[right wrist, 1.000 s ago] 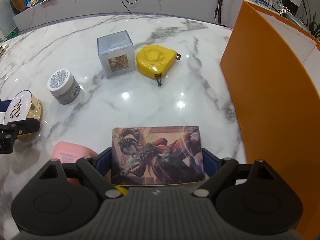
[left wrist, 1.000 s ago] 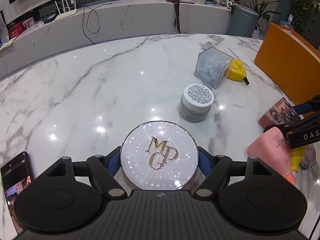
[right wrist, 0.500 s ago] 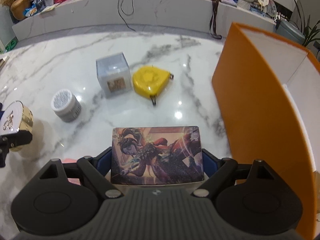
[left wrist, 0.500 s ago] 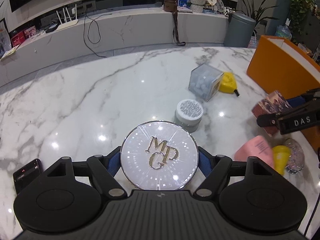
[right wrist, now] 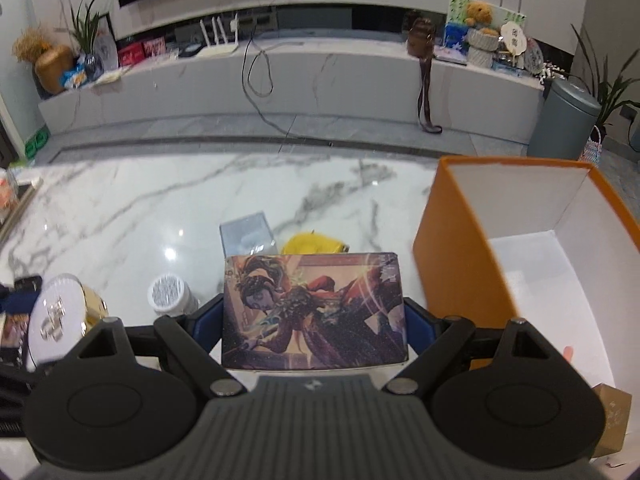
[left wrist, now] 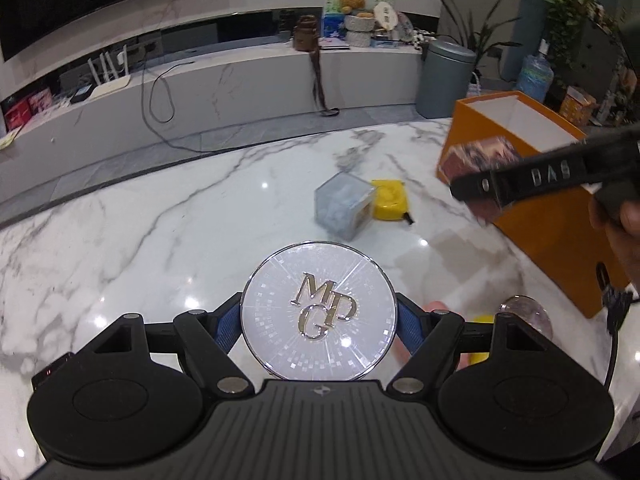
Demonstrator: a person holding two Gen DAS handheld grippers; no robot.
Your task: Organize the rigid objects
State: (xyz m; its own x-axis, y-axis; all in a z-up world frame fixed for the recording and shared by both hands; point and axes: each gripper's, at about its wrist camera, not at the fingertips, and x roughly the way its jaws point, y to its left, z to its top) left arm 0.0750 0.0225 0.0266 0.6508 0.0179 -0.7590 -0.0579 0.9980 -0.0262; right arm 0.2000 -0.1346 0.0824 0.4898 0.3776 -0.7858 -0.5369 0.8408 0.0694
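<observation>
A round white compact [left wrist: 319, 304] with gold letters is held off the marble table, my left gripper [left wrist: 319, 320] shut on its rim. My right gripper [right wrist: 314, 316] is shut on a flat picture box [right wrist: 314, 300] printed with a painted figure, gripping its short sides. It hangs beside the left wall of an open orange box [right wrist: 452, 248] with a white inside. In the left wrist view, the picture box [left wrist: 476, 156] shows blurred at the orange box [left wrist: 552, 224]. The compact [right wrist: 56, 320] appears at the far left of the right wrist view.
On the table [left wrist: 160, 232] lie a clear cube box [left wrist: 344, 210], a yellow tape measure [left wrist: 390, 200] and a grey white-lidded jar [right wrist: 170, 294]. A pink item [left wrist: 438, 308], a glass bottle [left wrist: 528, 312] and a phone [left wrist: 52, 368] lie near me. A small brown carton [right wrist: 612, 416] sits inside the orange box.
Both grippers have risen with their objects, so the table looks farther away. The right gripper's picture box now sits level with the orange box's open top. The jar is now hidden behind the compact.
</observation>
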